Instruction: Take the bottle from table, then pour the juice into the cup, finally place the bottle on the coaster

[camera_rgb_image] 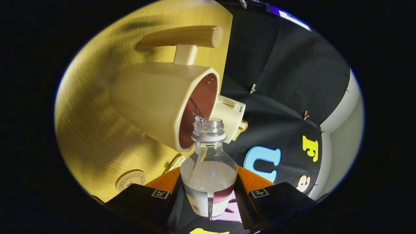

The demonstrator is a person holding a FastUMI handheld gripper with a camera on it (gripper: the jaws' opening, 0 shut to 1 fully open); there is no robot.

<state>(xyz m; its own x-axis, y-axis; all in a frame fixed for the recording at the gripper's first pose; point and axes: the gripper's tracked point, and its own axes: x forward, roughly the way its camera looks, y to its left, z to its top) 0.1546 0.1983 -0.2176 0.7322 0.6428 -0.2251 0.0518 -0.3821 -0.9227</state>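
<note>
Between the fingers of the gripper (209, 195), clamped, the bottle (209, 175) tipped toward the cup (156, 100); pouring well meant keeping its mouth over the rim, tilting slowly.

I can't see the bottle's (208, 175) base, which sits hidden down between my gripper's (209, 198) fingers. The bottle neck covers part of the cup's (156, 100) rim, and the coaster's (130, 179) print is too small to read.
</note>
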